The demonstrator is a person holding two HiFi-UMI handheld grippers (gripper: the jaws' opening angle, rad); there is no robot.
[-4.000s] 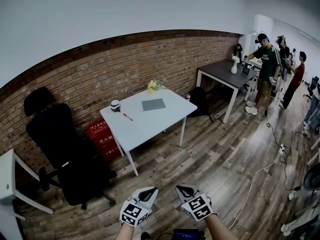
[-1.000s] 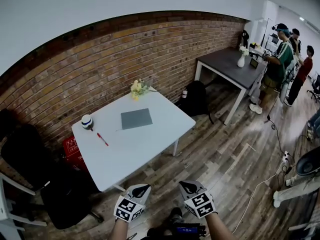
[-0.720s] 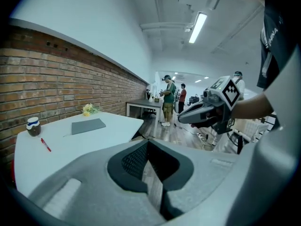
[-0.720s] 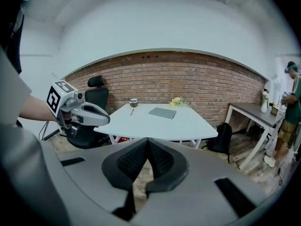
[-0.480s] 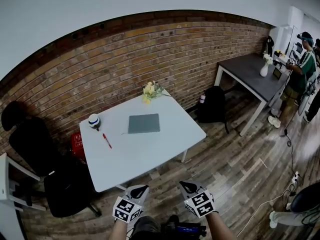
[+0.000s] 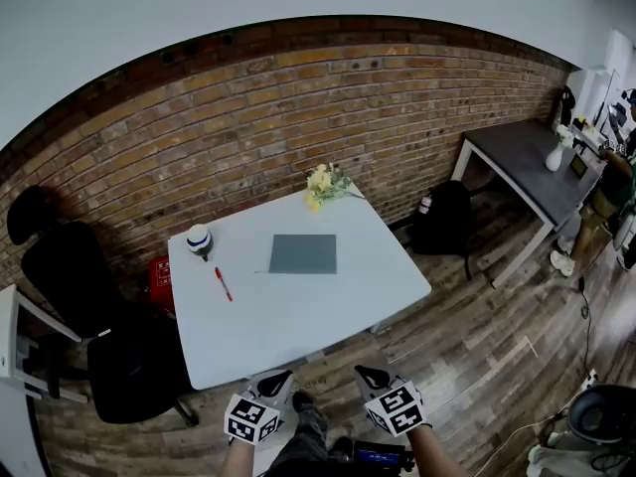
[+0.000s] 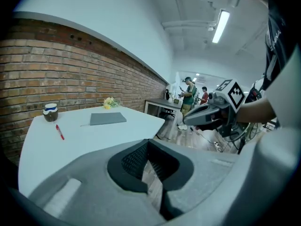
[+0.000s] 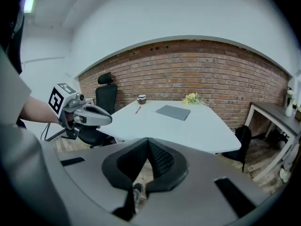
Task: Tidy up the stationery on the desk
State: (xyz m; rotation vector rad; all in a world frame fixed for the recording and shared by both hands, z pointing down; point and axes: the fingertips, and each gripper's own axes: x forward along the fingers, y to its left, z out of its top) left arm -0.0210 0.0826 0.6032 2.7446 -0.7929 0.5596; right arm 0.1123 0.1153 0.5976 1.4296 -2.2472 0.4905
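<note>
The left gripper [image 6: 275, 378] and right gripper [image 6: 372, 375] are held closed and empty by the near edge of the white square table [image 6: 298, 321], likely poised for reaching, with the slim red pen [image 6: 223, 284] and flat grey notebook [image 6: 303, 253] seen farther in.

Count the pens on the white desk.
1: a red pen on the white desk, just nearer than the cup and left of the grey notebook. Others might hide under the notebook.
</note>
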